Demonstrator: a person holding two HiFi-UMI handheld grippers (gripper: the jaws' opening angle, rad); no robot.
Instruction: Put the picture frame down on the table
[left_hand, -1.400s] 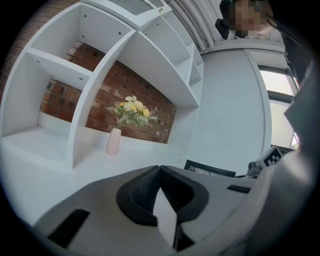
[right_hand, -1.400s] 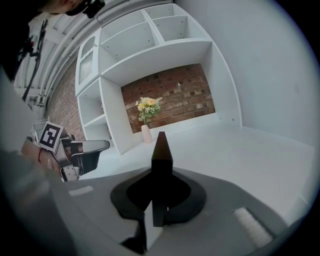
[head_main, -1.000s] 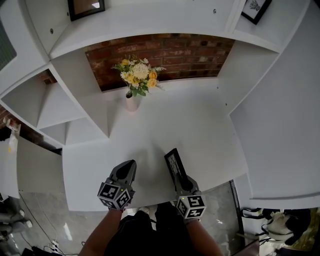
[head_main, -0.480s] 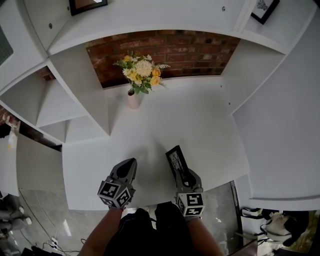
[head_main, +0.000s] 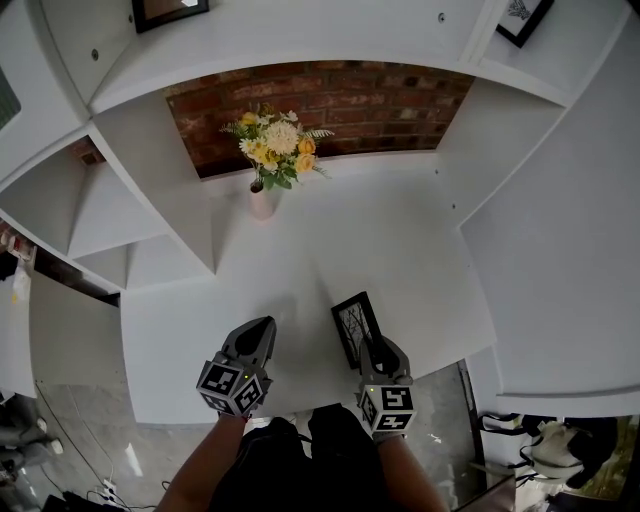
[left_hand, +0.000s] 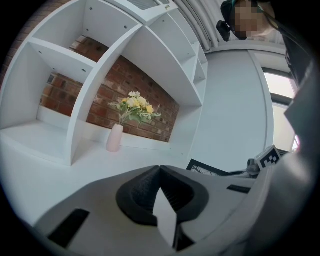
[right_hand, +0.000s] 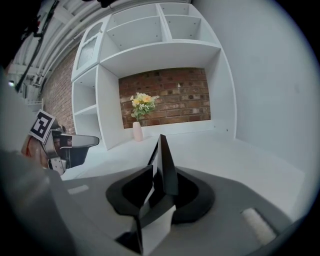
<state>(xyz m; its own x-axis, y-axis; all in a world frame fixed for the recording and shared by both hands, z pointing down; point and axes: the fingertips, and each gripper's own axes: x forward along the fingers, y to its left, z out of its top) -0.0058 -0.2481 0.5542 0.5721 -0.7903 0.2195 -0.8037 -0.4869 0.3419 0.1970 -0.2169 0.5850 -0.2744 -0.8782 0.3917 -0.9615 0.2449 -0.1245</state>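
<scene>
- Left tool (head_main: 261, 328) hovers low over the bench (head_main: 410, 260) near its front edge, jaws pressed together with nothing between them.
- Further back, just left of centre, a pink vase (head_main: 264, 203) of yellow and white flowers (head_main: 275, 150) stands in front of the brick wall (head_main: 380, 105).
- The frame (head_main: 353, 322) is near the front edge, right of the left tool, tilted so that its picture side faces up and left.
- Right tool (head_main: 373, 346) is just behind the frame. Its jaws have just been opening and now stand apart, with the frame's near edge loose between them.
</scene>
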